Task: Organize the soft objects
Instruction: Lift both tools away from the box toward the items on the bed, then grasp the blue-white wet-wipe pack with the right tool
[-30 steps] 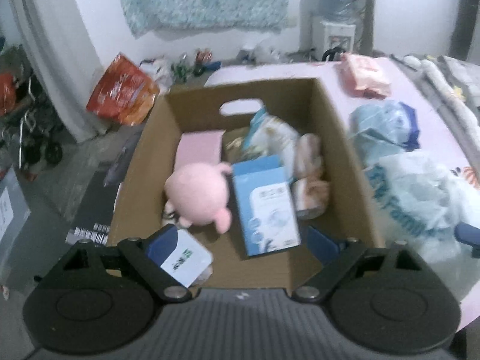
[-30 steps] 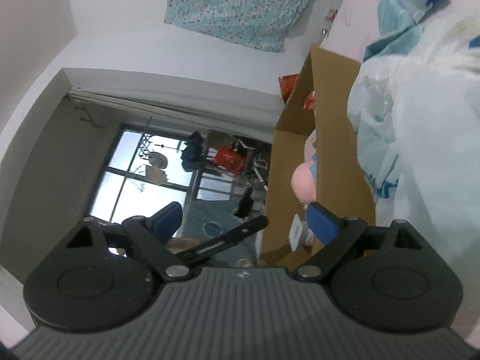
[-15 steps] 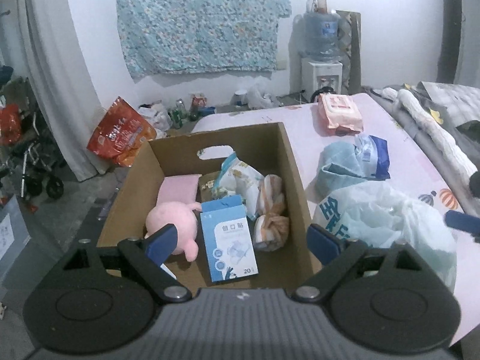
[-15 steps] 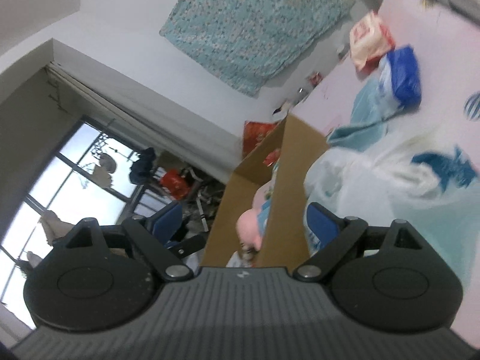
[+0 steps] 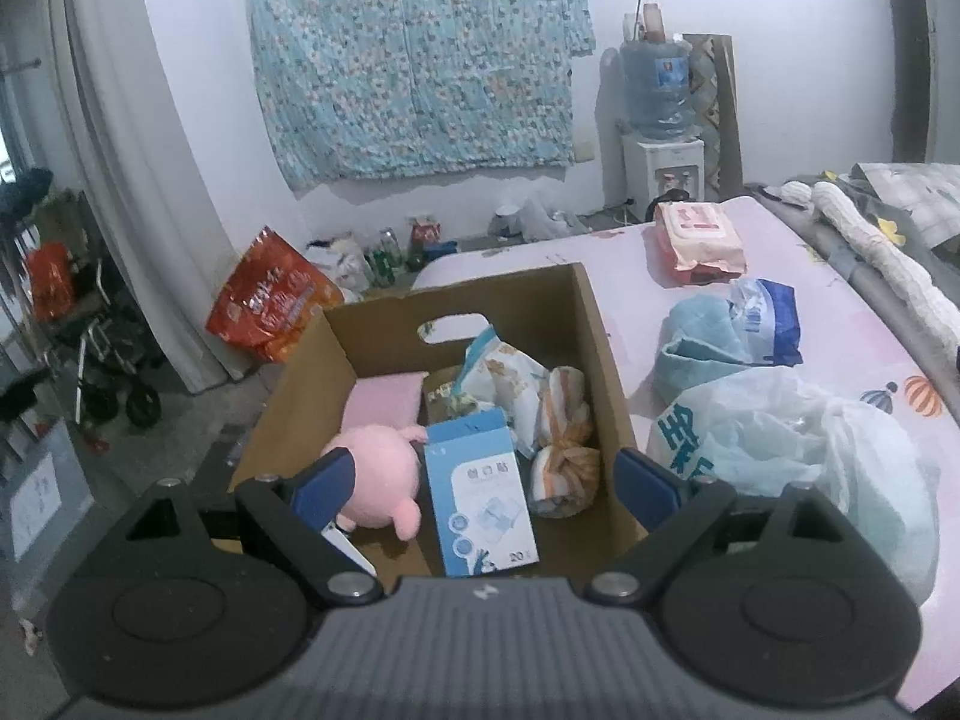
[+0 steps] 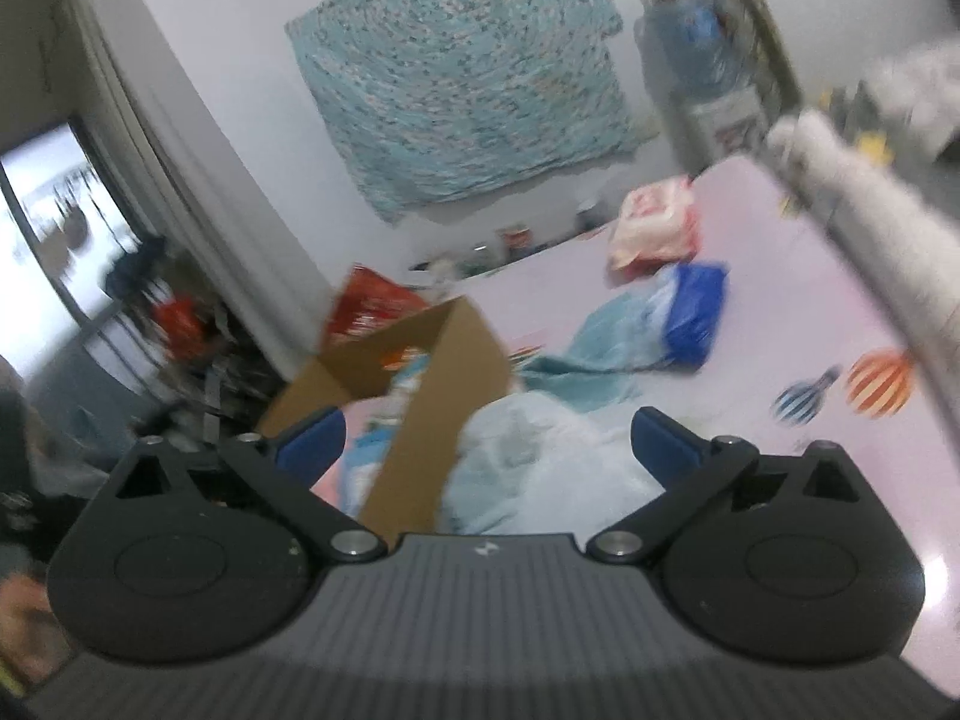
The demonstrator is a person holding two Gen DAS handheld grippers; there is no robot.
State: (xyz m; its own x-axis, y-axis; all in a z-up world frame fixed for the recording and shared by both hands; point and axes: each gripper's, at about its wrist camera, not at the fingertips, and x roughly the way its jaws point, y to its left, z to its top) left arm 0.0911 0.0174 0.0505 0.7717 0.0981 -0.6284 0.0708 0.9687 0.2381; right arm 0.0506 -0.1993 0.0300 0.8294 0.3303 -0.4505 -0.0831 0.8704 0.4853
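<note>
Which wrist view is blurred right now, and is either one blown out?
Left wrist: sharp, the brown cardboard box and pink plush toy crisp, dim light, fisheye bending the walls. Right wrist: motion-smeared throughout, window at left blown out.

Matt cardboard box point(image 5: 606, 360), crinkly plastic bag point(image 5: 798, 444), fuzzy plush toy point(image 5: 381, 468)

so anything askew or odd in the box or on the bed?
The blue-and-white carton leans tilted against the pink plush toy in the cardboard box. On the pink sheet, the crumpled white plastic bag sprawls against the box's outer wall. Nothing spilled or damaged.
</note>
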